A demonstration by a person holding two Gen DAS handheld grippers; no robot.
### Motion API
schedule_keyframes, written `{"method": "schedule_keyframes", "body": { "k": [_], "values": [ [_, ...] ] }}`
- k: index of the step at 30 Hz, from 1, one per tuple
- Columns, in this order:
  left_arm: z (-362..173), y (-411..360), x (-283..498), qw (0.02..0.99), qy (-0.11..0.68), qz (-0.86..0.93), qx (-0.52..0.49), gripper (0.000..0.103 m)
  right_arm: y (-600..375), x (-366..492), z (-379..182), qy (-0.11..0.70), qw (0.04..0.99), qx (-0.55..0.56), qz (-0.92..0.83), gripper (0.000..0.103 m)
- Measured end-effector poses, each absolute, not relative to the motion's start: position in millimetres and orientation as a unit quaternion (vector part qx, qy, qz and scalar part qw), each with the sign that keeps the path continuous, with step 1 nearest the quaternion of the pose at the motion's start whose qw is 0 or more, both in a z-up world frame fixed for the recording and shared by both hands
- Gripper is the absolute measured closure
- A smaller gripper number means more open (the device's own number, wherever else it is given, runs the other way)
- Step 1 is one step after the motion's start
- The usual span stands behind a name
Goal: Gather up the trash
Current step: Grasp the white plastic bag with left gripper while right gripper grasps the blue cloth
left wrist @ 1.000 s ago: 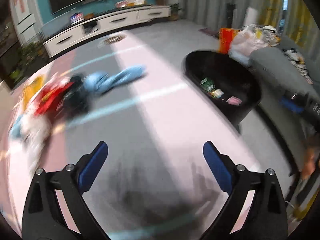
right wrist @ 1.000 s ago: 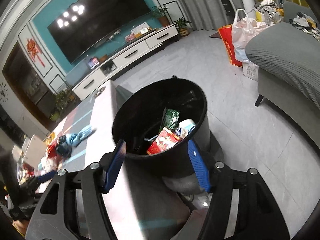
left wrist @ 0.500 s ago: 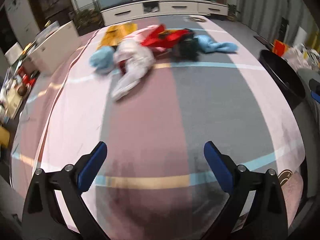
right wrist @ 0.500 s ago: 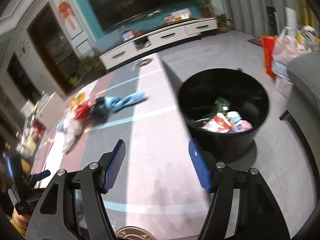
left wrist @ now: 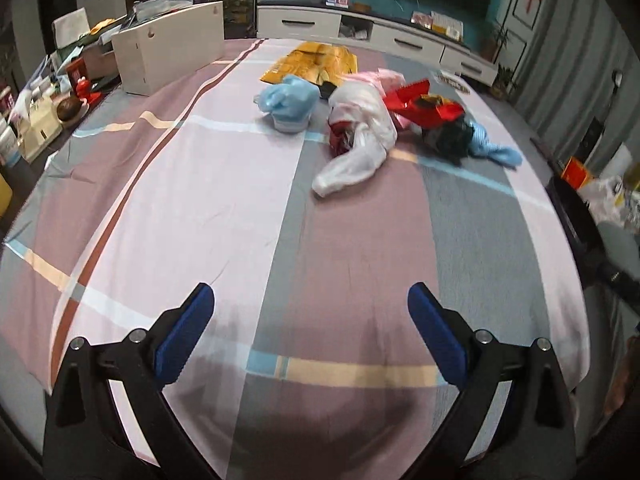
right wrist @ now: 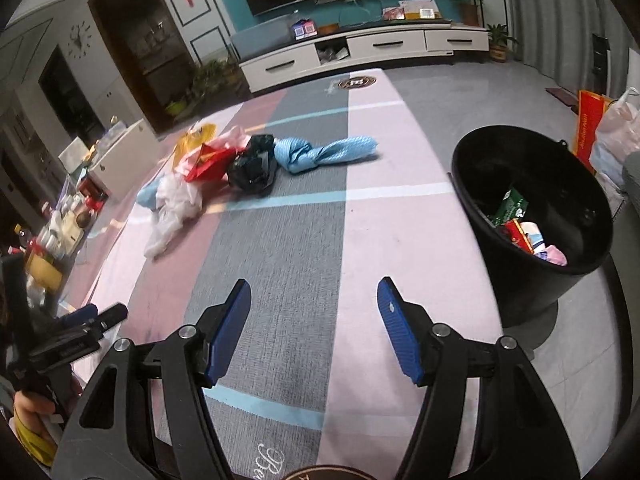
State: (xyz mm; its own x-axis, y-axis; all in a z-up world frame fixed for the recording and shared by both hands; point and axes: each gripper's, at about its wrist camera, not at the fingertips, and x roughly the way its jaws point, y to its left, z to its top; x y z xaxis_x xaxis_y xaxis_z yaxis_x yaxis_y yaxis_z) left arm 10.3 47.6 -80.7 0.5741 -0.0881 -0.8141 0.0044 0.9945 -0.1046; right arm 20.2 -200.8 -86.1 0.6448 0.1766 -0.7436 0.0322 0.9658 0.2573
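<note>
Left hand-held gripper point(left wrist: 310, 314) spread wide, blue ribbed pads, nothing between them, hovering over the near part of the tabletop point(left wrist: 360, 248). Right hand-held gripper point(right wrist: 314, 322) also spread, empty, blue textured pads on black plastic arms.

Tabletop covered by a soft cloth in wide pink, grey and mauve stripes with thin blue and cream lines; slightly wrinkled.

Trash sits in a loose cluster at the far side of the cloth, well apart from both grippers: crumpled white plastic bag point(left wrist: 356, 148), elongated, long axis running from the pile toward the near-left; light blue crinkled bag point(left wrist: 290, 100) just left of it; flat yellow bag point(left wrist: 312, 62) behind; pink film point(left wrist: 380, 80) and red glossy wrapper point(left wrist: 424, 106) bunched together; black crumpled bag point(right wrist: 254, 168) touching a knotted light blue bag point(right wrist: 324, 152), twisted, long axis lying left-right in the right wrist view.

Black round plastic bin point(right wrist: 536, 208) stands on the floor just beside the tabletop's right edge, holding green, red and pink packets.

Room: white TV cabinet point(right wrist: 352, 54), dark TV on teal wall, grey tiled floor, white box point(left wrist: 168, 44) on the left.
</note>
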Motion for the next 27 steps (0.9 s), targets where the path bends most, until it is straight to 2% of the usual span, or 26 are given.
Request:
{"method": "schedule_keyframes", "body": {
  "k": [9,16,22,25,27],
  "values": [
    [-87,38,39,0.892,0.449,-0.028,-0.045,0.006,-204,37,-102,0.434,0.890,0.133,0.039,0.038],
    [-73,18,89,0.915,0.401,-0.033,-0.026,0.006,-205,57,-108,0.434,0.892,0.124,0.033,0.038],
    [-78,9,123,0.916,0.396,-0.042,-0.034,0.007,-198,82,-111,0.428,0.897,0.105,0.031,0.038],
    [-84,8,133,0.915,0.397,-0.056,-0.041,0.019,-189,96,-109,0.421,0.904,0.073,0.035,0.038],
    [-88,6,139,0.914,0.398,-0.067,-0.046,0.034,-182,107,-105,0.407,0.911,0.044,0.044,0.038]
  ]
}}
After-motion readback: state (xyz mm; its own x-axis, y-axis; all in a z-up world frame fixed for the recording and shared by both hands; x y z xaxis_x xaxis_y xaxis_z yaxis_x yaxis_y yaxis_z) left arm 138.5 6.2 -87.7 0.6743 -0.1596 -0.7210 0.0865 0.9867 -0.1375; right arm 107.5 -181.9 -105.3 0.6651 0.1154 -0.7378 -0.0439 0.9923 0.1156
